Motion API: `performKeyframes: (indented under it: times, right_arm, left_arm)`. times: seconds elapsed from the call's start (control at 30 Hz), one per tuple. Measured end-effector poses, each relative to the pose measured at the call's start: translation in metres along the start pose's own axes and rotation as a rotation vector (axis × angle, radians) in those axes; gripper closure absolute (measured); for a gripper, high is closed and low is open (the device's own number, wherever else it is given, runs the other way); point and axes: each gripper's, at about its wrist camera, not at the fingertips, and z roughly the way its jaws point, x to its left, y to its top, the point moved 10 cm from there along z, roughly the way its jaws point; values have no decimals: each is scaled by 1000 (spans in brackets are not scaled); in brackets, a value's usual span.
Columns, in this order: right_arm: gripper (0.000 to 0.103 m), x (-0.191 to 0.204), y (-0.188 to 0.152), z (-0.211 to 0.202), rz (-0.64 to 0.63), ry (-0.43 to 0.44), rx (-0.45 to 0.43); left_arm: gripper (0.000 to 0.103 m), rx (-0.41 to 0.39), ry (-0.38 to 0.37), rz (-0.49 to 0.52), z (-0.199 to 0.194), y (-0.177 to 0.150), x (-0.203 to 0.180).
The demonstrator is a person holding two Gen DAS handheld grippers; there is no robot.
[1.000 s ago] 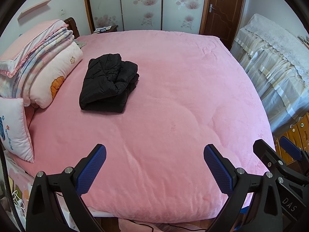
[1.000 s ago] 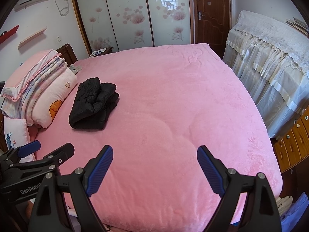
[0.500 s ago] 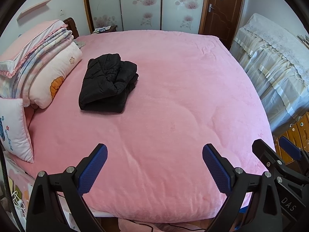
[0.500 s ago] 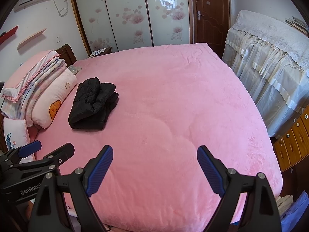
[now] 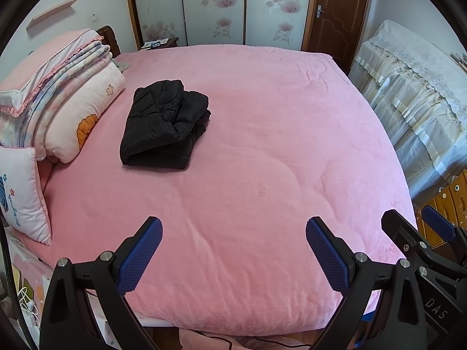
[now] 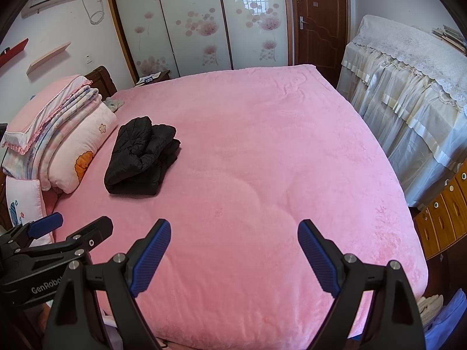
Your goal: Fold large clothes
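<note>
Black padded jacket [image 5: 165,124]: folded into a compact bundle, lying on the pink blanket [image 5: 262,160], well ahead of both claws and to their left. Upper layer puffy and uneven; folded edge faces the claws.

Left gripper [image 5: 233,252]: jaws spread wide, empty, held over the near edge of the bed.

Right gripper [image 6: 233,252]: jaws spread wide, empty, just beside the left gripper.

Stacked quilts [image 5: 58,87] and small pillow [image 5: 20,195]: left of the jacket, near it but apart.

Curtained furniture [image 5: 414,87]: far right.

Status, judged: fold appears finished.

Risk, judged: slick, springy padding could push the top layer open, and a careless nudge or pinch of one layer would undo the bundle.
</note>
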Motion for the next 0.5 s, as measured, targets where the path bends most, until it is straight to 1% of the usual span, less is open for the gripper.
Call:
performKeyframes:
  times: [0.5]
  right_arm:
    - [13,-1,1,0,-1,1,0]
  left_arm:
    - [5,3,0,-2,1,-2,-1]
